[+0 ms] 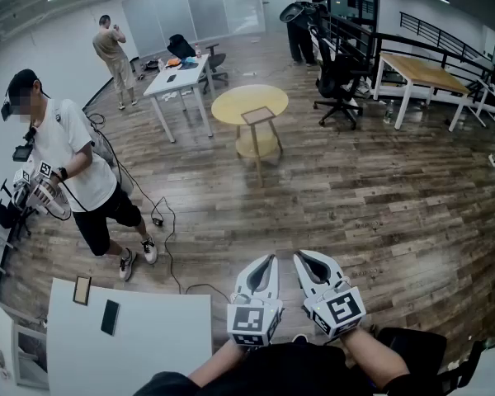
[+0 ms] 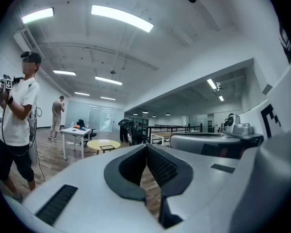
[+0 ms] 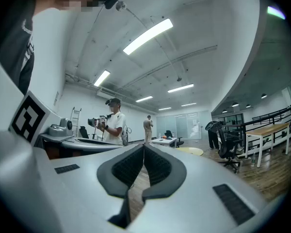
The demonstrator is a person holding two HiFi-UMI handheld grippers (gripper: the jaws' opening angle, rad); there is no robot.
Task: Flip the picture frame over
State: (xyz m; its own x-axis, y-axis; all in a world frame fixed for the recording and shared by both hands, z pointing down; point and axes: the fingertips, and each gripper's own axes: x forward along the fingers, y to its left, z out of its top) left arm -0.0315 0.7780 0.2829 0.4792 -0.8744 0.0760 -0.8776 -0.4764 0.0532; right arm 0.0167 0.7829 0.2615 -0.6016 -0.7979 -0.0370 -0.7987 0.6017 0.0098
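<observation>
At the far left edge of the head view stands a person in a white T-shirt (image 1: 70, 151) who holds another pair of grippers. Below this person, in the lower left corner, there is a white table (image 1: 148, 337). The picture frame (image 1: 82, 289) lies flat at the far edge of this table, near its left corner. It is small, with a brown rim and a dark middle, and we cannot tell which face is up. A black flat device (image 1: 110, 317) lies just beside it on the right, a little closer to us, and the 2 do not touch.

Further back, a second person (image 1: 113, 52) stands near a white desk (image 1: 177, 77). To the right of the desk is a round yellow table (image 1: 249, 104), and at its front edge we see a small square thing with a dark rim; we cannot tell what it is.

At the bottom middle we hold the 2 grippers level and side by side over the wooden floor (image 1: 379, 196), to the right of the white table and well apart from the picture frame. The left gripper (image 1: 270, 260) has its jaws closed together, tips touching, with nothing between them. The right gripper (image 1: 300, 256) is also fully closed and empty.

On the right stand a black office chair (image 1: 340, 81) and a wood-topped table (image 1: 421, 71).
</observation>
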